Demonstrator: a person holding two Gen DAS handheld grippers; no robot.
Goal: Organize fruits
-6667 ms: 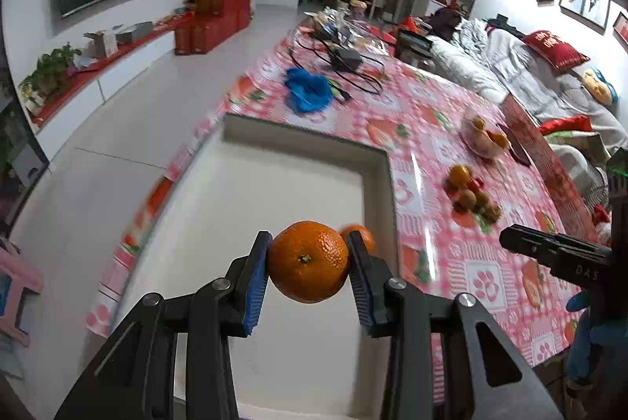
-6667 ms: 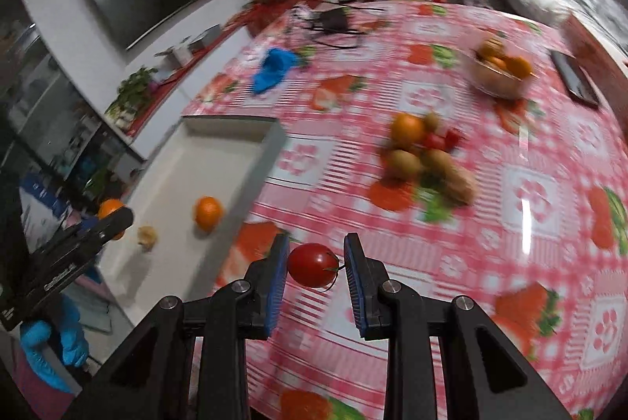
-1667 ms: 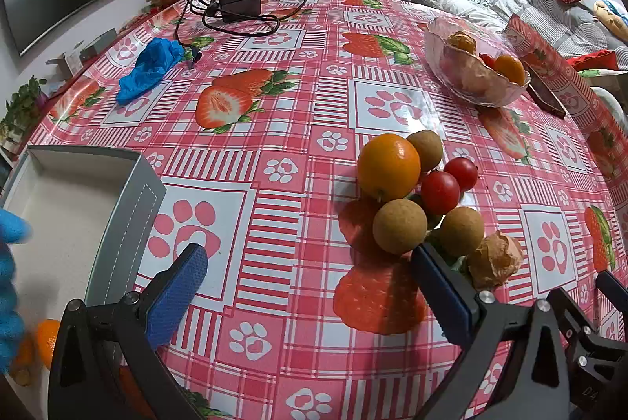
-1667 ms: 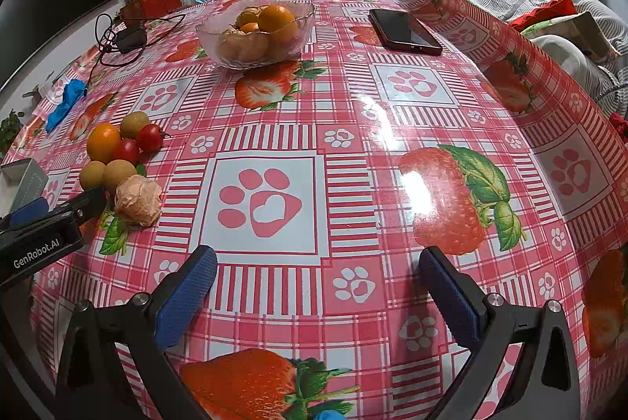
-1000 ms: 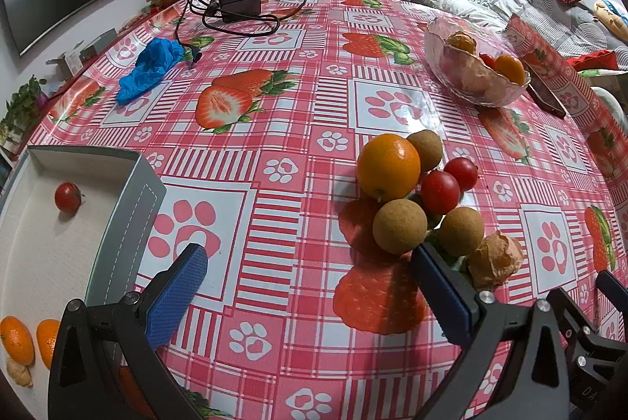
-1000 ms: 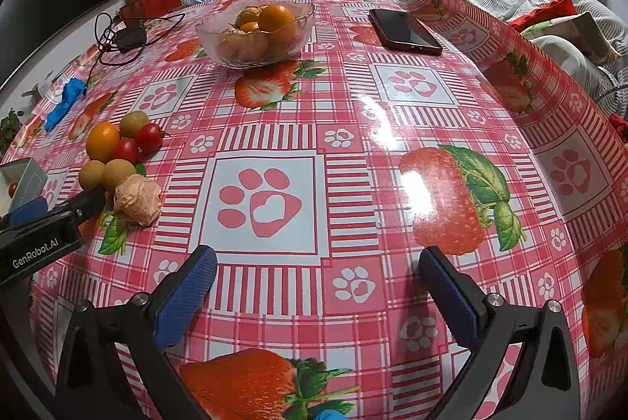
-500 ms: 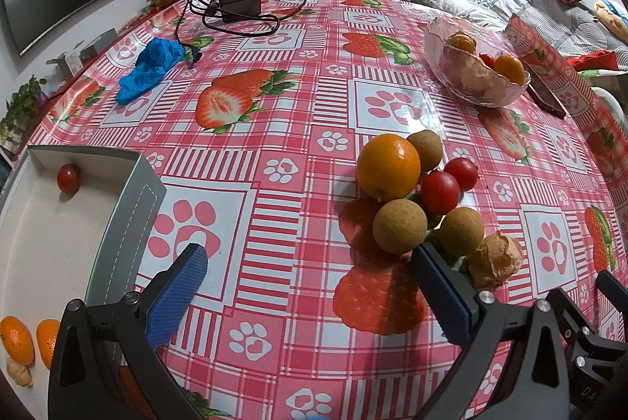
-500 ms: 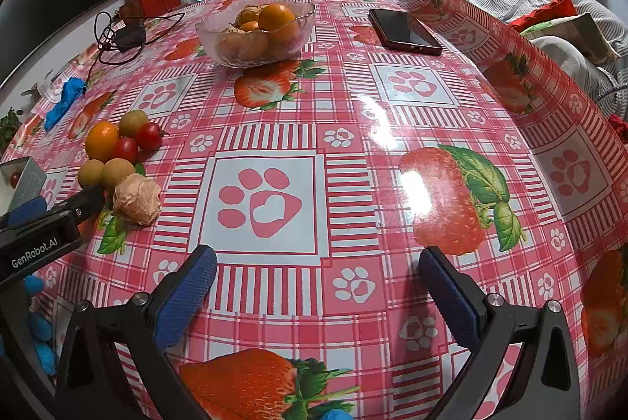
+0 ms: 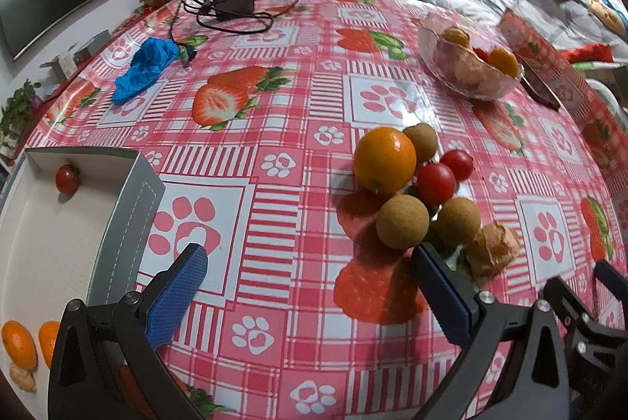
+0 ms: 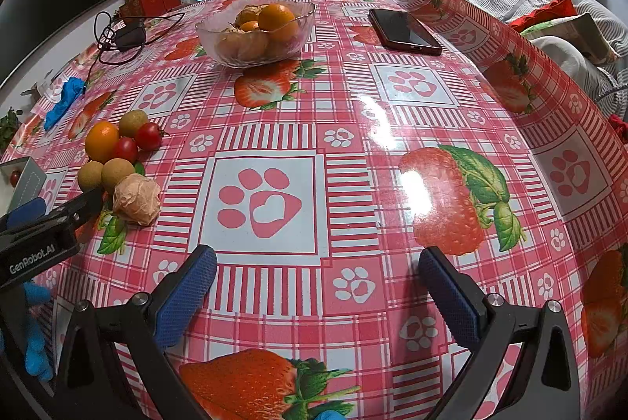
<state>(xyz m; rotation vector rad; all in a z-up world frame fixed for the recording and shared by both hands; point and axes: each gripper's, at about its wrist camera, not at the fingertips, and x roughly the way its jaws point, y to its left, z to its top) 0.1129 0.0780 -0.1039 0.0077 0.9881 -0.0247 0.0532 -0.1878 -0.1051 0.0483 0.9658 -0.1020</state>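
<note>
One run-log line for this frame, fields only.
left gripper: open, empty | right gripper: open, empty | tray: tomato, two oranges | fruit pile: on table

Fruit cluster [image 9: 416,192] on counter: orange, 2 cherry tomatoes, 3 brown longans, touching. Tray [image 9: 129,208] at left w/ 1 tomato [image 9: 66,179], 2 oranges [image 9: 23,343].

A glossy plastic cloth [image 10: 392,129] covers the tabletop, throwing back glare at mid-frame. The bowl [image 10: 255,39] at upper left is clear glass. The tongs' pads [image 10: 184,296] look like rough, knurled blue rubber.
</note>
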